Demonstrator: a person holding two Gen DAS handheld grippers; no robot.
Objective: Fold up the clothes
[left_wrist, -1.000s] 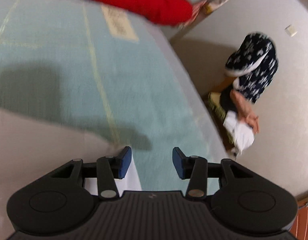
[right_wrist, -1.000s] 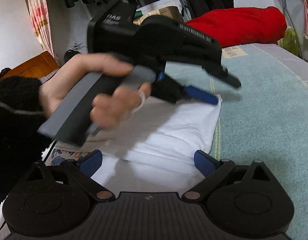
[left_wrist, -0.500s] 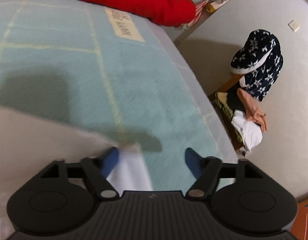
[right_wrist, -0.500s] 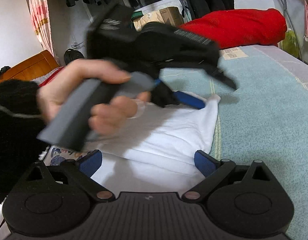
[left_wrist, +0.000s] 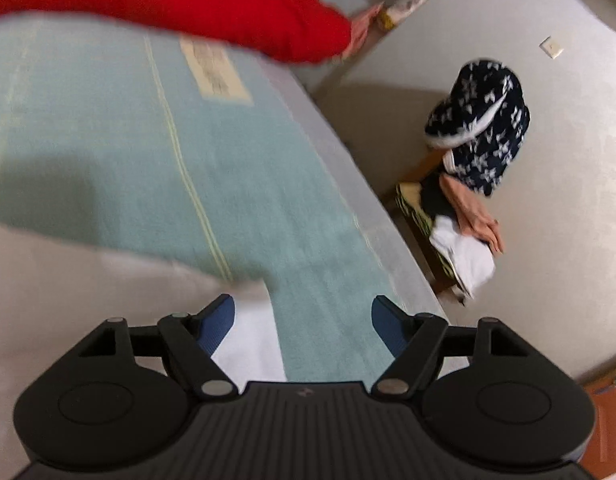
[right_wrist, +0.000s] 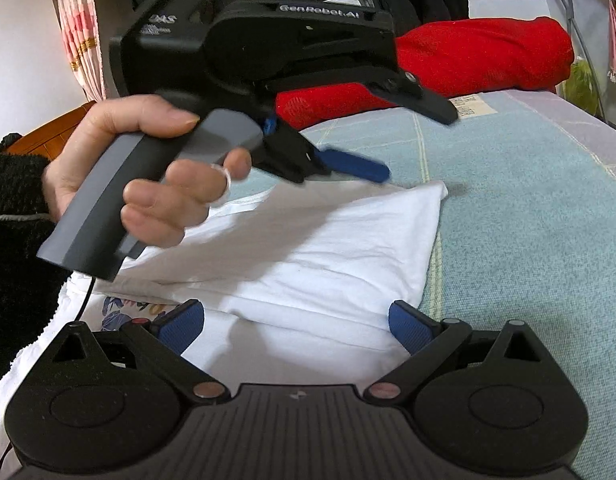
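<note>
- Left wrist view: the left gripper (left_wrist: 304, 316) is standing wide, with nothing pinched. A corner of the white garment (left_wrist: 248, 332) is lying just inside the left-hand blue pad (left_wrist: 216, 328), loose rather than clamped, which suggests the corner is being laid down on the fold, not carried.
- The garment is resting on the pale blue-green bed cover (left_wrist: 128, 152), a flat, roomy surface that suits folding.
- A red bundle (left_wrist: 188, 4) is sitting at the far end of the bed, well apart from the work. A cream label (left_wrist: 216, 68) on the cover is showing print, but blur is making it unreadable.
- Beside the bed, a heap of clothes (left_wrist: 472, 168) is lying against the wall.
- Right wrist view: the right gripper (right_wrist: 298, 324) is also gaping wide, hovering over the near edge of the white garment (right_wrist: 308, 256) without gripping it, probably waiting for the next fold.
- The person's hand (right_wrist: 148, 168) is holding the left gripper (right_wrist: 348, 136) by its grey handle above the garment's far corner.
- That tool's black body is showing "GenRobot.AI" in pale lettering; a second mark nearby is too unclear to read.
</note>
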